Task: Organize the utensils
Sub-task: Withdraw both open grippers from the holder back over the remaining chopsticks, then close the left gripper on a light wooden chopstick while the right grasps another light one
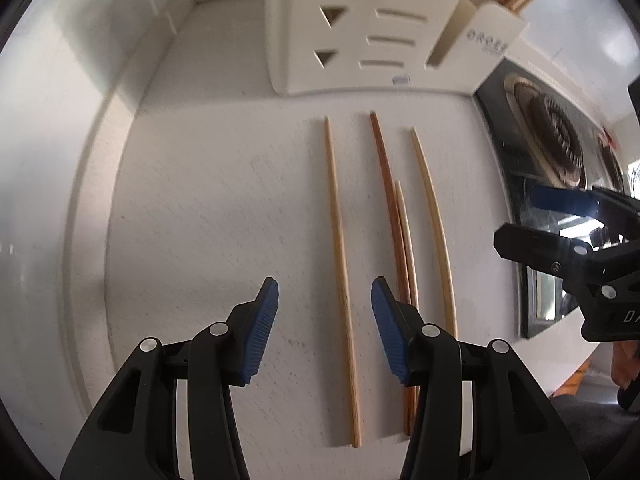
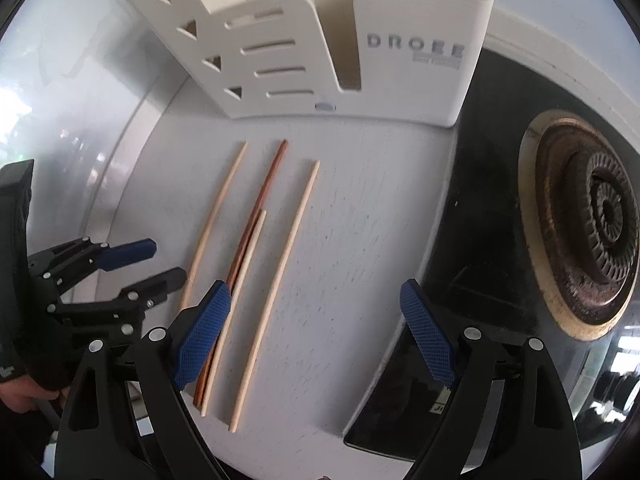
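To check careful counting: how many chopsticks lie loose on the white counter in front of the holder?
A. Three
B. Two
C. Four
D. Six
C: three pale chopsticks and one dark reddish chopstick lie side by side on the counter before the holder.

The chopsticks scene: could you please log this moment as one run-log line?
left gripper: open over leftmost chopstick | right gripper: open, empty | four chopsticks on counter | holder: chopsticks inside
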Action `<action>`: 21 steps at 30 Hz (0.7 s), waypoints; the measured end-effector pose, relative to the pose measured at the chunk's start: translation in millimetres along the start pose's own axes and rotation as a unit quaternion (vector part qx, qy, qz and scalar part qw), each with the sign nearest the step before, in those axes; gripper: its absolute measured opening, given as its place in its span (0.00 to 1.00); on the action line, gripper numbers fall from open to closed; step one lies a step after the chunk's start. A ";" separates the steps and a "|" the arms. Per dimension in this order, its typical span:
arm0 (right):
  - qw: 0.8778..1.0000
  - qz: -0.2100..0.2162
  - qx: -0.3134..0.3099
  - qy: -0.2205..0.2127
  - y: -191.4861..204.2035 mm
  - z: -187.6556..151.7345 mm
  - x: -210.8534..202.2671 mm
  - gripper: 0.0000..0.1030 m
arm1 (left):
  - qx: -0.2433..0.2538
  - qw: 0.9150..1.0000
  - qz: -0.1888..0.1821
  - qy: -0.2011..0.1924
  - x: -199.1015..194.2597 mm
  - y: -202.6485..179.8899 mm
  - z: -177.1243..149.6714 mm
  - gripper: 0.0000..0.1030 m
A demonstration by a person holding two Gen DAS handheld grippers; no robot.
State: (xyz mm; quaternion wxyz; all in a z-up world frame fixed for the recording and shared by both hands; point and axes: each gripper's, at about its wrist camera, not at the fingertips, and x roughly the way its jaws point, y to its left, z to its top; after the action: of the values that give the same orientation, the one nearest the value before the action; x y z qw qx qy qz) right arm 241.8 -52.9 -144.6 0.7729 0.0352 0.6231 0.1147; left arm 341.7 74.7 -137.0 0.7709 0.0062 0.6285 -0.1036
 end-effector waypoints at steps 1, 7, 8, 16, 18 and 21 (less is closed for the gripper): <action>1.000 0.000 0.001 0.005 1.0 -0.8 2.8 0.84 | 0.002 1.000 0.003 0.007 2.3 -0.6 -0.7 0.47; 0.999 0.003 0.016 0.049 7.4 -2.4 23.6 0.84 | 0.002 0.999 0.005 0.042 12.8 -0.8 0.8 0.44; 0.998 0.002 0.019 0.053 8.5 -1.0 26.9 0.84 | 0.001 0.999 0.006 0.049 14.9 -0.2 1.0 0.43; 0.997 -0.009 0.021 0.075 17.9 0.4 41.1 0.76 | 0.007 0.997 0.016 0.075 18.0 0.1 4.2 0.40; 0.997 -0.012 0.020 0.079 19.3 -0.1 43.4 0.76 | 0.006 0.997 0.016 0.081 17.0 0.9 5.8 0.39; 0.996 -0.020 0.012 0.086 25.5 -1.2 48.5 0.72 | 0.011 0.996 0.018 0.087 17.1 0.3 5.2 0.37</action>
State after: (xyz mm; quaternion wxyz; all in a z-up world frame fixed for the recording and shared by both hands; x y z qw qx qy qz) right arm 246.8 -17.5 -186.2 0.7184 0.0222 0.6888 0.0946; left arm 350.0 71.6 -152.6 0.7149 0.0345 0.6918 -0.0956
